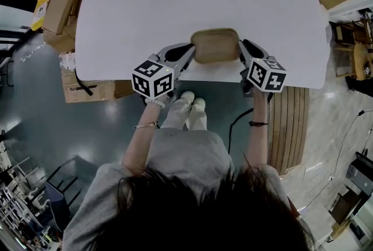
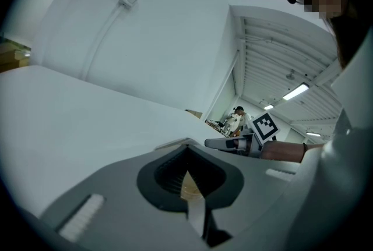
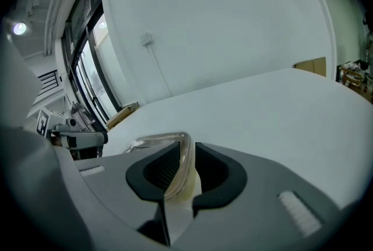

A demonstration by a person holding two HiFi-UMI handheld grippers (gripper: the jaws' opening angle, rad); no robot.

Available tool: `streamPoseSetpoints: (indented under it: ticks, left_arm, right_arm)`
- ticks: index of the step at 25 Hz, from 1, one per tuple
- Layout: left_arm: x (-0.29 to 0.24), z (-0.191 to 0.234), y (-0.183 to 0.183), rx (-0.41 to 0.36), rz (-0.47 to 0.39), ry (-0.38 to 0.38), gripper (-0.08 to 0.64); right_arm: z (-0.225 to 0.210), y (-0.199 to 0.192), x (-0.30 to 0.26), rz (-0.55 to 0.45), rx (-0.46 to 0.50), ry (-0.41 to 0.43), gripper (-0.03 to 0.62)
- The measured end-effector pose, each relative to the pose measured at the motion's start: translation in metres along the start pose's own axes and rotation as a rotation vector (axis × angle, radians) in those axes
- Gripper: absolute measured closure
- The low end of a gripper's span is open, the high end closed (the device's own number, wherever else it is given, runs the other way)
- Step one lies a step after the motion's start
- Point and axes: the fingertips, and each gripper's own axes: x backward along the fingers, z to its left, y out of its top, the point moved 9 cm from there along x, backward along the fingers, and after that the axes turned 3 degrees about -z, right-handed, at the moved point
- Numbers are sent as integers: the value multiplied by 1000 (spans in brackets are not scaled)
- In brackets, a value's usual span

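A flat tan pouch [image 1: 215,45] lies at the near edge of the white table [image 1: 175,5]. My left gripper [image 1: 190,53] is shut on the pouch's left end and my right gripper [image 1: 241,49] is shut on its right end. In the left gripper view a thin tan edge of the pouch [image 2: 187,184] shows between the closed jaws of the left gripper [image 2: 187,151], and the right gripper [image 2: 228,143] shows beyond. In the right gripper view the pouch's translucent rim [image 3: 178,171] is pinched in the right gripper [image 3: 187,148].
Cardboard boxes [image 1: 60,6] stand left of the table, another box [image 1: 90,90] sits under its near left corner. Wooden slats [image 1: 289,122] lie on the floor at right, with a black cable [image 1: 234,124] beside them. A person [image 2: 236,119] stands far off.
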Motion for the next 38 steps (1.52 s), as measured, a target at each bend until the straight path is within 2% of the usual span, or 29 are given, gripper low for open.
streamPoseSetpoints:
  ticks: [6,22,38]
  left_arm:
    - [-3,-2,-1,5,6,1,565]
    - [-3,0,-2,14,3,5,565]
    - [5,1,4,2,-25,14,565]
  right_arm:
    - [-4,-4,-1,17,-10,-16,499]
    - [0,-2,-3,6,-10,-58,555]
    - [0,0,4,-38,-33,-83,558]
